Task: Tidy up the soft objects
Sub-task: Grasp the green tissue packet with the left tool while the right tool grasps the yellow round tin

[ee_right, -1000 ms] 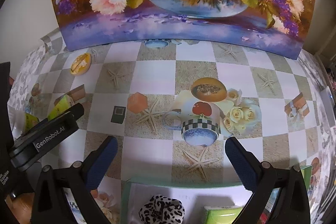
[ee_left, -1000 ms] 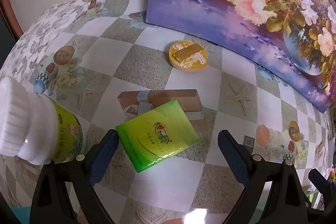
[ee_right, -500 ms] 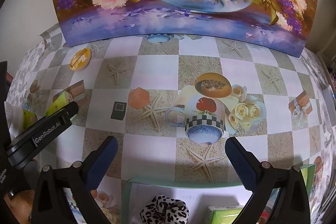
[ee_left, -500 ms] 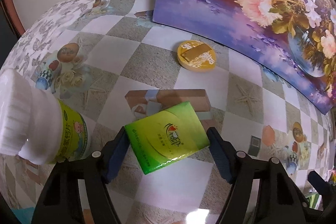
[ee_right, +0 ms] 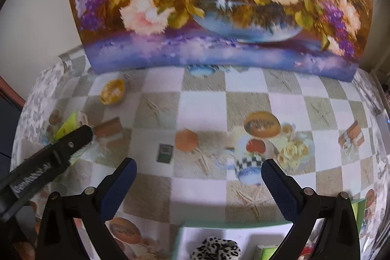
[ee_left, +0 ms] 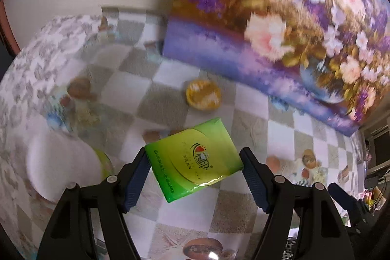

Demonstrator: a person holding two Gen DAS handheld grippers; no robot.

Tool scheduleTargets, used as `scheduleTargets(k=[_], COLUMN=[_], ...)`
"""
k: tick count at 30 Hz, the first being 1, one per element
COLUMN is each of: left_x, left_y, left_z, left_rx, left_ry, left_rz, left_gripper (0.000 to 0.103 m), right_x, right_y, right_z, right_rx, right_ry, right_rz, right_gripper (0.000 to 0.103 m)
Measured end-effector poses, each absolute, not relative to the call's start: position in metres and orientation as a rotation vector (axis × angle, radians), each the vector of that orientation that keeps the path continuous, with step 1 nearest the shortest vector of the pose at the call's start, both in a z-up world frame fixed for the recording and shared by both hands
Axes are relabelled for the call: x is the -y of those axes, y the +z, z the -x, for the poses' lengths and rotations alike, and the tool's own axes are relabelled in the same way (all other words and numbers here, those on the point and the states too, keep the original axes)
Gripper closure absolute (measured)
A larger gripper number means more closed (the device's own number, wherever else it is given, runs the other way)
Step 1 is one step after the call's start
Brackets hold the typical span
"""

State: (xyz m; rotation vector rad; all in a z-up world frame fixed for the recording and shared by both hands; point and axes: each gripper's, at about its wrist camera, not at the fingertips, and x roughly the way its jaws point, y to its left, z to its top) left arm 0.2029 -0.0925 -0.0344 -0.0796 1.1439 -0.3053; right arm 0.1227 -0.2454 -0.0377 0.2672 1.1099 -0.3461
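A green tissue pack (ee_left: 193, 158) is clamped between the left gripper's (ee_left: 195, 162) blue pads, lifted above the checkered tablecloth (ee_left: 170, 74). Beyond the pack lies a yellow round tin (ee_left: 203, 94). The right gripper (ee_right: 198, 171) hangs spread wide, holding nothing.

Home: patterned tablecloth (ee_right: 202, 109), propped floral painting (ee_right: 219, 4)

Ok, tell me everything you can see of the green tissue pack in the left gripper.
The green tissue pack is a flat, soft rectangular packet in glossy yellow-green film, with a red heart logo, small print and a curved flap outline on its face. It sits tilted between the left gripper pads, which press its two short ends, and looks lifted clear of the checked tablecloth. In the right wrist view only its edge shows.
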Motion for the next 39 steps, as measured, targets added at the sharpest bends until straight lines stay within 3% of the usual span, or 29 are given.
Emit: scheduleTargets(k=[8,19,30,37,39], left_x=[0.052,-0.017,-0.052,-0.058,-0.059], left_y=[0.005,-0.005,-0.039,-0.051,-0.052], left_z=[-0.235,-0.284,-0.306,-0.309,-0.309], left_rx=[-1.109,-1.170,-1.214,-1.229,-1.231], left_ry=[-0.287,-0.249,-0.222,-0.223,-0.222], left_rz=[0.048,0.108,0.135,0.150,0.152], left_gripper=[0.028,0.028,0.028,0.028,0.028], right_x=[0.229,0.191,0.165,0.163,0.161], right_y=[-0.031,-0.063,-0.094,-0.103,-0.103], right_z=[-0.160,-0.228,-0.275,-0.285,-0.284], right_rx=[-1.115,-1.140,-1.186,-1.190,-1.184], right_ry=[-0.274,-0.181,-0.183,-0.180,-0.183], right_rz=[-0.270,-0.236,-0.118,-0.148,-0.141], right_gripper=[0.000,0.001,0.023,0.053,0.053])
